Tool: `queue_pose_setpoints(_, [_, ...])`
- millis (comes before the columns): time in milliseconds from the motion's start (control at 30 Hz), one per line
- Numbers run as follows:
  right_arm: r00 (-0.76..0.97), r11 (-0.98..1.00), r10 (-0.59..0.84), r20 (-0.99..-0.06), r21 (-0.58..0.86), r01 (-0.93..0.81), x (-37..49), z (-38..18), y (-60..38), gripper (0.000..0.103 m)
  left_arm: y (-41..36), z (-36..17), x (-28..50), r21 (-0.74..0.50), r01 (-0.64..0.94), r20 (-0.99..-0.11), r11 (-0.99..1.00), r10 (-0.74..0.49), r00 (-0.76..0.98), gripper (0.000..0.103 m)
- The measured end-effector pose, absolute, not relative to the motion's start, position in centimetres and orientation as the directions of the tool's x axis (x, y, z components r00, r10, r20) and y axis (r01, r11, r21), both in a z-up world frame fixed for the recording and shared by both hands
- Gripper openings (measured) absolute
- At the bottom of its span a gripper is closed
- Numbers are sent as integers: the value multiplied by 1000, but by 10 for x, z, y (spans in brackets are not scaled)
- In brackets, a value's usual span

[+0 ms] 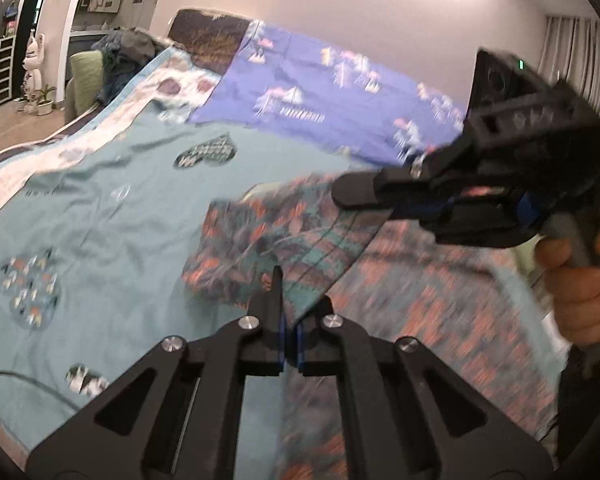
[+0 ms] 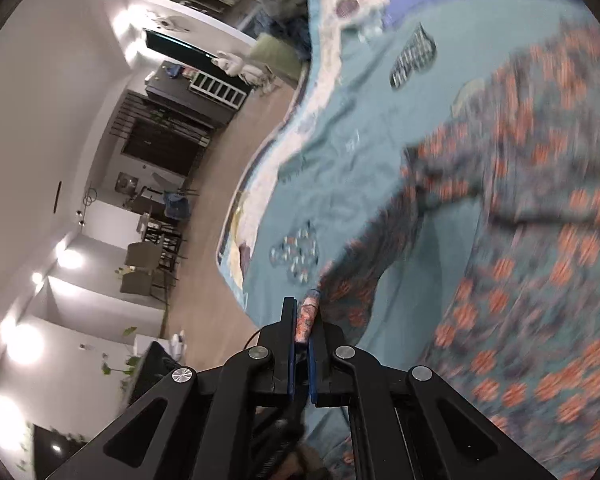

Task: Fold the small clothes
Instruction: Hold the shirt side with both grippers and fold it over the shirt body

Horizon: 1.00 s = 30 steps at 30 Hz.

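A small garment [image 1: 280, 232] in a teal, orange and navy print lies partly lifted over a teal quilt [image 1: 120, 208]. My left gripper [image 1: 298, 290] is shut on a folded edge of it, with cloth pinched between the pads. At the right of the left wrist view, my right gripper [image 1: 342, 194] is held by a hand [image 1: 576, 292] above the garment's far edge, jaws together. In the right wrist view, the right gripper [image 2: 304, 308] is shut on a bunched bit of the garment [image 2: 540, 200], which hangs away to the right, blurred.
The quilt [image 2: 360, 128] covers a bed. A blue patterned sheet [image 1: 320, 92] lies at its far side, and a pile of clothes [image 1: 124, 52] sits beyond the far left corner. The bed's edge drops to a wooden floor [image 2: 220, 168] on the left.
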State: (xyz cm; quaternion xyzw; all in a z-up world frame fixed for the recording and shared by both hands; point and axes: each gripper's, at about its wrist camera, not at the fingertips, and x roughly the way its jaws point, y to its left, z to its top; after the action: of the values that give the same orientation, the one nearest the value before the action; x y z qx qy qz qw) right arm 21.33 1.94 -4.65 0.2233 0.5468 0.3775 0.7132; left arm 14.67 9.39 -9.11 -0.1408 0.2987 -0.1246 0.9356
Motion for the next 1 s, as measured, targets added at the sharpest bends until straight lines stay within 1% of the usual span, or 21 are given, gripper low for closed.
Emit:
queue_pose_setpoints(67, [133, 611, 784, -607, 716, -339, 223, -21, 15, 3, 93, -61, 160, -382, 194, -474, 904, -372, 798, 5])
queue_pose_setpoints(233, [187, 611, 783, -593, 675, -414, 247, 49, -9, 3, 85, 3, 191, -450, 316, -387, 835, -502, 773, 5])
queue_pose_setpoints(367, [244, 622, 774, -585, 630, -464, 259, 101, -30, 3, 54, 51, 215, -439, 401, -356, 804, -566, 743, 5])
queue_pose_setpoints(500, [302, 663, 743, -598, 596, -453, 268, 129, -61, 3, 10, 75, 230, -437, 460, -341, 773, -616, 710, 5])
queue_pose_setpoints(567, [333, 687, 722, -606, 577, -440, 271, 138, -83, 3, -12, 78, 236, -444, 472, -336, 761, -630, 700, 5])
queue_pose_setpoints(667, [375, 718, 695, -614, 563, -408, 274, 142, -119, 3, -47, 72, 250, -506, 488, -318, 711, -680, 661, 5])
queue_pose_setpoints(767, [402, 747, 664, -630, 559, -358, 278, 135, -161, 3, -86, 59, 261, -527, 496, -323, 690, -703, 634, 5])
queue_pose_setpoints(900, [413, 765, 641, -646, 582, -276, 288, 108, -220, 3, -145, 32, 272, -544, 494, -364, 678, -721, 589, 5])
queue_pose_setpoints(1000, [406, 763, 637, -655, 609, -216, 297, 76, -261, 3, -190, 0, 282, -546, 478, -424, 688, -719, 551, 5])
